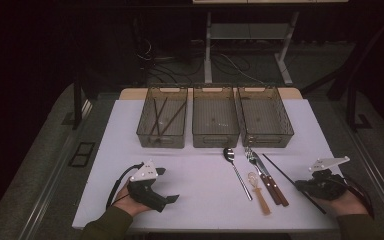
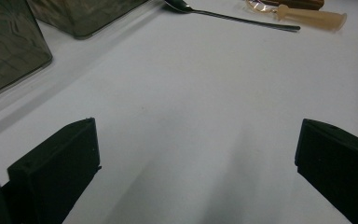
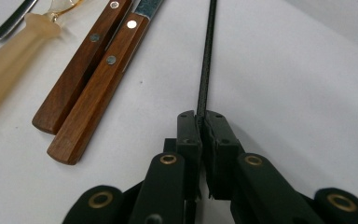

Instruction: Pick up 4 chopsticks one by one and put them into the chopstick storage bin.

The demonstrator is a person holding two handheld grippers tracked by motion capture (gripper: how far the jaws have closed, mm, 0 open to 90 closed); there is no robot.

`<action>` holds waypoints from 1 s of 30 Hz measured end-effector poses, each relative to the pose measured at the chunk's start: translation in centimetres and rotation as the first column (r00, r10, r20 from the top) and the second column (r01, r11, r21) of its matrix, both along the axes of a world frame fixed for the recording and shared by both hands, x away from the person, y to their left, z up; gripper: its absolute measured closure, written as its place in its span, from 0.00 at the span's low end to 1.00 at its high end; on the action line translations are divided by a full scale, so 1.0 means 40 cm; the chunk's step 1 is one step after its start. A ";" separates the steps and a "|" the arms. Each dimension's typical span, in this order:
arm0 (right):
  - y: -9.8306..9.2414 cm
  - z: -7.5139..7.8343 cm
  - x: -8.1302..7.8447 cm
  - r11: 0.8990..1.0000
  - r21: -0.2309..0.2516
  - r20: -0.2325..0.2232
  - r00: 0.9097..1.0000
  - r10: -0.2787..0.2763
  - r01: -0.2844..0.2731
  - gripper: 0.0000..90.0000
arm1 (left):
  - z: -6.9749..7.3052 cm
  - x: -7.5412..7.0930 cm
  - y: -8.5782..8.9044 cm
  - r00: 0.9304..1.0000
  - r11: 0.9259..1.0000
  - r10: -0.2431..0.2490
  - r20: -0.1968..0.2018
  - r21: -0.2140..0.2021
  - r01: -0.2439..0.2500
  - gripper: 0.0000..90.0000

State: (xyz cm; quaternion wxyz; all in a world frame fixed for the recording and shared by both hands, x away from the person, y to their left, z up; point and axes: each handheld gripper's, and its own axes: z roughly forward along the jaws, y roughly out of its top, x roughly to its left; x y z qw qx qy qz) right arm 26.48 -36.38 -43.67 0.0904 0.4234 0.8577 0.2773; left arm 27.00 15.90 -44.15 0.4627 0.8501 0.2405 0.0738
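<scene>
Between the right gripper (image 3: pixel 201 122) jaws sits a pinched black chopstick (image 3: pixel 205 60).

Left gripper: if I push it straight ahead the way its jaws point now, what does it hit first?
Probably nothing soon. The left gripper stands open over bare white table. Farther along that line lie the metal spoon and the pale plastic spoon; the spoon handle looks nearer, though depth is unclear.

Dim, dark room. White worktop (image 1: pixel 130 125) on grey carpeted floor (image 1: pixel 40 150). Beyond the worktop's far edge, a pale metal frame stand (image 1: pixel 208 55) with loose cables (image 1: pixel 155 60) around its feet. Black surroundings at both far corners.
</scene>
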 end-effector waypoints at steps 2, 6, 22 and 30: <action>-0.004 0.000 0.002 1.000 0.006 -0.004 1.000 0.000 0.000 0.95 | 0.000 0.000 0.000 1.000 1.000 -0.001 0.001 0.001 0.001 0.00; -0.005 0.002 0.002 1.000 0.011 -0.003 1.000 -0.001 0.001 0.95 | 0.000 0.000 0.000 1.000 1.000 -0.001 0.001 0.001 0.001 0.00; -0.041 0.045 -0.004 0.989 0.150 0.093 0.996 -0.010 -0.005 0.96 | 0.000 0.000 0.000 1.000 1.000 -0.003 0.001 0.006 0.003 0.00; -0.034 0.064 0.001 0.981 0.191 0.133 0.991 0.021 -0.047 0.96 | -0.001 0.001 -0.001 1.000 1.000 0.000 -0.002 0.006 0.000 0.00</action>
